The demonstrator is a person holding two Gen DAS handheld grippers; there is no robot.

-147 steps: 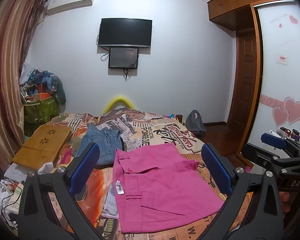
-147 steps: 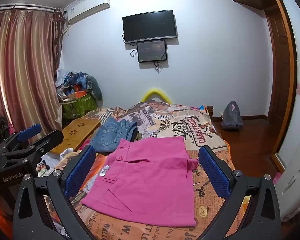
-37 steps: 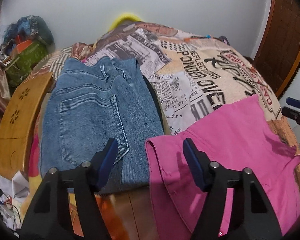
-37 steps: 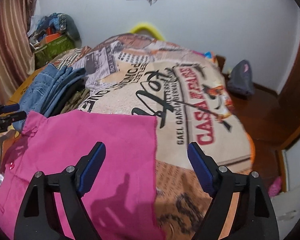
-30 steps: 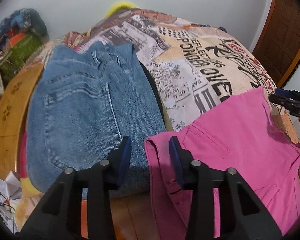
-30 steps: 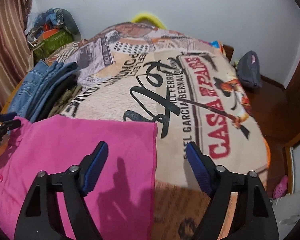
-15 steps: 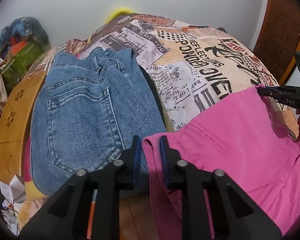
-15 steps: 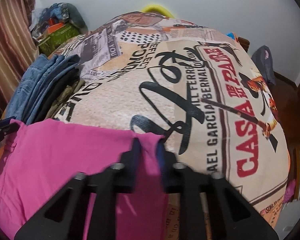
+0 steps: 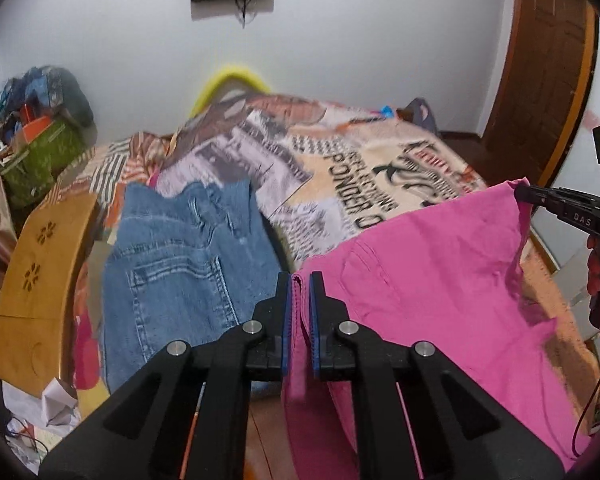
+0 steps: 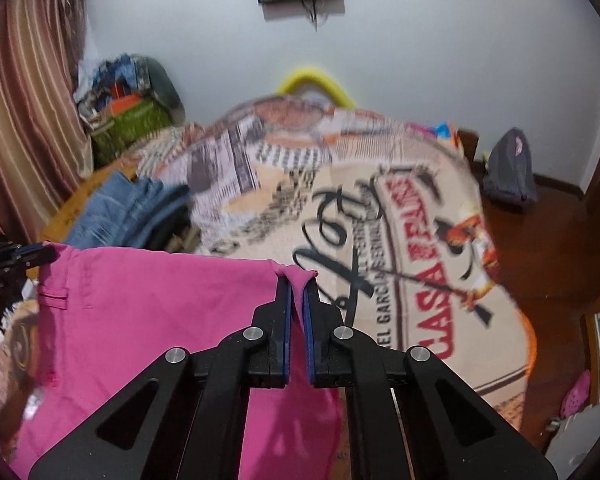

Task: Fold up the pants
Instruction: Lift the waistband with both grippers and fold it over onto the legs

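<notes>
Pink pants (image 9: 440,280) | top edge stretched sideways, seemingly | left tool (image 9: 300,284), right tool (image 10: 297,280) clamped

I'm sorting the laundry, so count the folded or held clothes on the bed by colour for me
Pink: 1, the pink pants, held by both grippers
Blue: 1, the folded jeans
Dark: 1, a garment under the jeans, mostly hidden
Total: 3
</notes>
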